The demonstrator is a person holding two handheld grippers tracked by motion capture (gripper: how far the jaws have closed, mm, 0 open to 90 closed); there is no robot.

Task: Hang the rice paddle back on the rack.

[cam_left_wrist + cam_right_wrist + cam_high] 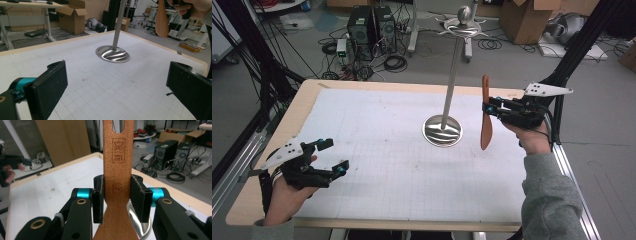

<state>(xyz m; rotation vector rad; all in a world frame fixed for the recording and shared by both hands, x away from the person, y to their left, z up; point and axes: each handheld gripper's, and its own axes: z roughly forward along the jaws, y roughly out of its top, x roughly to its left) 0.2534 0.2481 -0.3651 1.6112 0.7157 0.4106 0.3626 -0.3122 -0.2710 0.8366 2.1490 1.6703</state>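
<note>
Flat brown wooden spatula [117, 170]: fine-grained matt face, a branded stamp burnt into the handle. It is clamped between the 2 matt black jaws of the right gripper [117, 198], padded with rough, rubbery material; glossy teal anodised metal bushes and brass-coloured rivets are seen at the joints. The left gripper [332, 155] is built the same: matt black plastic body, dusty-looking pads. Polished steel stand [443, 131]: mirror-glossy round base with rippled reflections, brushed satin pole. The pale wooden table [297, 112] is edged in light smooth wood and covered by a matt white gridded paper-like sheet [387, 165], lightly smudged. Grey knit cloth sleeve [547, 200].
</note>
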